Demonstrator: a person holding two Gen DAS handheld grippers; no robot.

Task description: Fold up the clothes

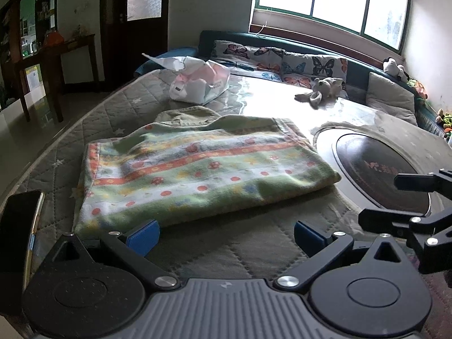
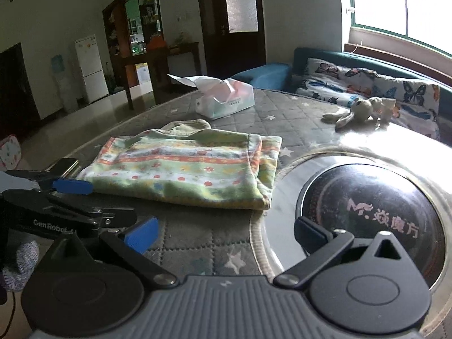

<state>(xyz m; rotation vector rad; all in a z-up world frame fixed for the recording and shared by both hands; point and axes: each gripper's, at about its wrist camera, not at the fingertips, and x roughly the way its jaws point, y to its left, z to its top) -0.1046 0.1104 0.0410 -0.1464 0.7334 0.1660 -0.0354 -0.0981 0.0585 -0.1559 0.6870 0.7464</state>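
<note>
A folded green garment (image 1: 197, 169) with orange stripes and red dots lies flat on the quilted grey table cover (image 1: 240, 254). In the left wrist view my left gripper (image 1: 226, 237) is open just short of the garment's near edge, its blue pads (image 1: 142, 237) empty. My right gripper (image 1: 387, 202) enters from the right, over the round black plate. In the right wrist view the garment (image 2: 192, 172) sits ahead and to the left. My right gripper (image 2: 224, 234) is open and empty, clear of the cloth. The left gripper (image 2: 99, 200) shows at the left edge, by the garment's corner.
A round black cooktop (image 2: 367, 206) is set into the table at the right. Behind the garment are a tissue pack (image 1: 197, 84) and a plush rabbit (image 1: 322, 89). A phone (image 1: 19, 226) lies at the table's left edge. Butterfly cushions (image 1: 254, 56) line a sofa beyond.
</note>
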